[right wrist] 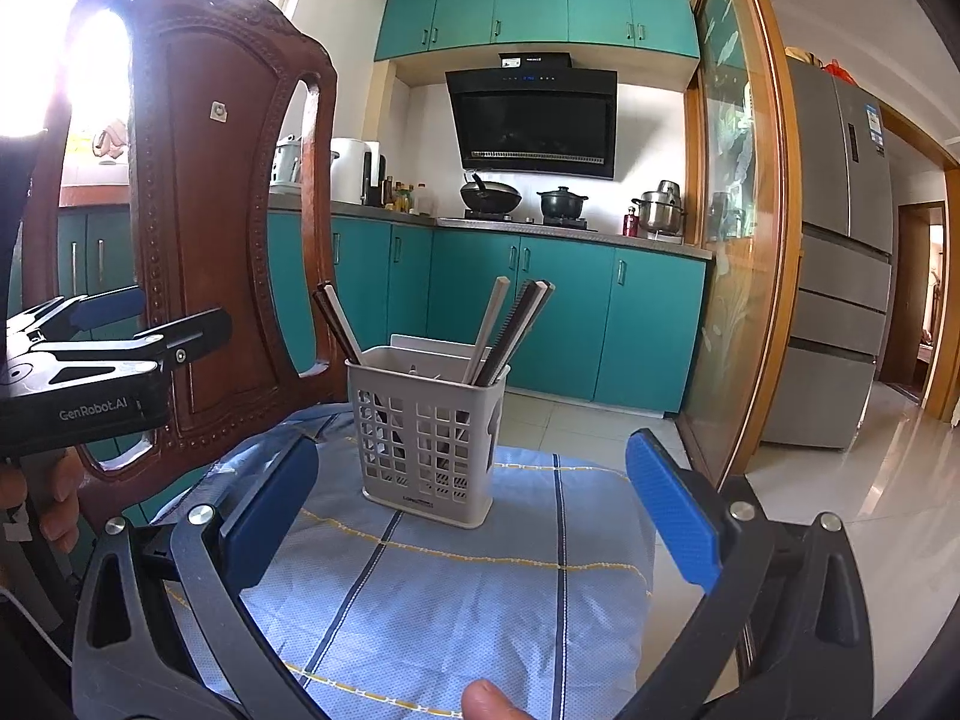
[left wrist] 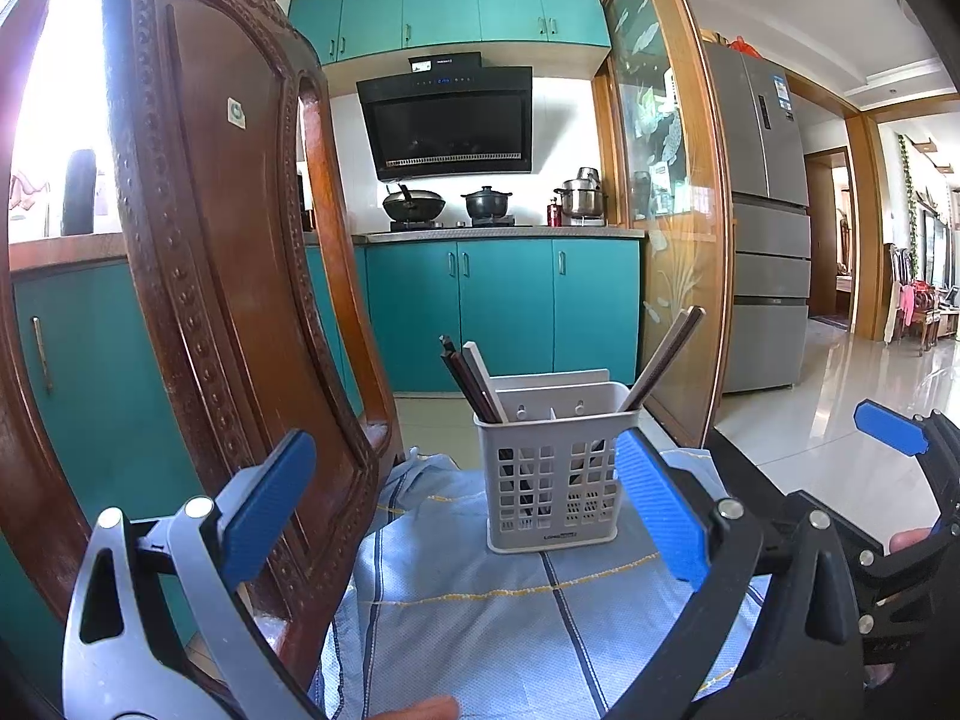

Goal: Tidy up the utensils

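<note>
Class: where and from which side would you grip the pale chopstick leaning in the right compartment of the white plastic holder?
Grip the pale chopstick on its exposed upper shaft, coming from above, jaws square to its lean. The white slotted plastic holder hides its lower part.

Ahead of my grippers, the chopsticks' [right wrist: 510,324] lower ends vanish inside the holder [right wrist: 420,444]; I can't count them through its lattice. The chair [left wrist: 228,252], left of my left gripper, is cut off at the frame edge. The print on the holder's base is too small to read.
</note>
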Demonstrator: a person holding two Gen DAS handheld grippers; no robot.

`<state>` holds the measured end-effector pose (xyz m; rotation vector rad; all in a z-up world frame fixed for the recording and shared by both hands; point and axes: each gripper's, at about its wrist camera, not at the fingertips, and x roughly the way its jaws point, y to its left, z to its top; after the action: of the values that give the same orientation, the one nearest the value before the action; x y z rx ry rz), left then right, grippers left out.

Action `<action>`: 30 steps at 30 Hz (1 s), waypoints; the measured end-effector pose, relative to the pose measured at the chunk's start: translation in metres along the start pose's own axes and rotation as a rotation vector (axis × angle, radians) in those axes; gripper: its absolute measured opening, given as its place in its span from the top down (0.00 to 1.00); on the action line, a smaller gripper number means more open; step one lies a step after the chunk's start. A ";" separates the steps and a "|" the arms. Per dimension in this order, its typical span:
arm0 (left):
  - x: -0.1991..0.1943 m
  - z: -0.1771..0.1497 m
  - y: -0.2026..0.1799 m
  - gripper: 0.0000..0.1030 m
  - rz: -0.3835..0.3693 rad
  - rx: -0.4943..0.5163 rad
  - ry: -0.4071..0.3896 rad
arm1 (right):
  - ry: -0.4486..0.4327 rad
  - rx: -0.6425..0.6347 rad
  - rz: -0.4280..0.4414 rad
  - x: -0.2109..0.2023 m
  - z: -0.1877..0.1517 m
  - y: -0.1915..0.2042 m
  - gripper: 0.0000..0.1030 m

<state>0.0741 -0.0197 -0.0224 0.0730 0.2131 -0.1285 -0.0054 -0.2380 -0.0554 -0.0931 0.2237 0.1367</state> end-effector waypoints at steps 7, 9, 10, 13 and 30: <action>0.001 0.000 0.000 0.03 0.002 0.002 0.000 | 0.000 0.001 0.002 0.000 0.000 0.000 0.03; 0.001 0.000 0.000 0.03 0.000 0.002 0.003 | 0.000 -0.001 0.001 0.000 0.000 0.000 0.03; 0.001 0.000 0.000 0.03 0.000 0.003 0.003 | 0.000 0.000 0.002 0.000 0.000 0.000 0.03; 0.001 0.000 0.001 0.03 -0.001 0.002 0.001 | 0.001 -0.003 0.004 0.000 0.000 -0.001 0.03; 0.000 0.000 0.001 0.03 -0.006 0.002 -0.004 | 0.002 -0.003 0.003 0.000 0.000 -0.001 0.03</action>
<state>0.0743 -0.0191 -0.0226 0.0742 0.2096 -0.1352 -0.0048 -0.2387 -0.0552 -0.0958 0.2255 0.1395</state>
